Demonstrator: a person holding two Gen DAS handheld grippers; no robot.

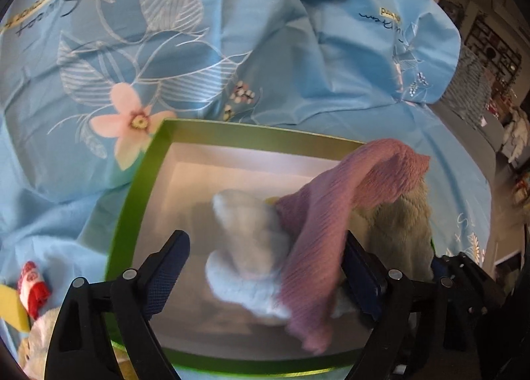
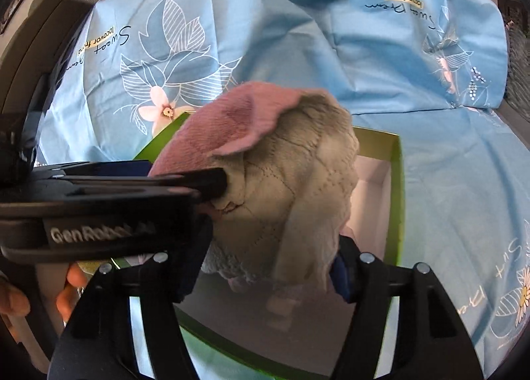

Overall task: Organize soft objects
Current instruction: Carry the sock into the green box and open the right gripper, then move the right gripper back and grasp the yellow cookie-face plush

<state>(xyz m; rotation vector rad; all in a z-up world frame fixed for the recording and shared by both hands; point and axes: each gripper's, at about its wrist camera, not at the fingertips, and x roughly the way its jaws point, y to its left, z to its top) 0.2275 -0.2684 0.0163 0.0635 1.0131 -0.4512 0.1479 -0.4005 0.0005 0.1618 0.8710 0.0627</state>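
A green-rimmed box (image 1: 145, 161) with a white inside lies on a blue floral sheet. In it sits a bundle: a pale blue fluffy piece (image 1: 245, 237), a pink knit cloth (image 1: 374, 174) draped over it, and a cream quilted cloth (image 1: 397, 224) to the right. My left gripper (image 1: 268, 264) is over the box, jaws wide; the blue piece and pink cloth lie between them, and only the right finger brushes the pink cloth. In the right wrist view the cream cloth (image 2: 298, 174) and pink cloth (image 2: 225, 125) hang between my right gripper's (image 2: 270, 269) parted fingers, unpressed.
The blue sheet (image 1: 198, 49) covers the bed all around the box (image 2: 396, 198). A red-and-white soft item (image 1: 31, 284), something yellow (image 1: 13, 310) and a pale plush (image 1: 36, 343) lie left of the box. A person's fingers (image 2: 71, 277) show under the left gripper's body (image 2: 99, 231).
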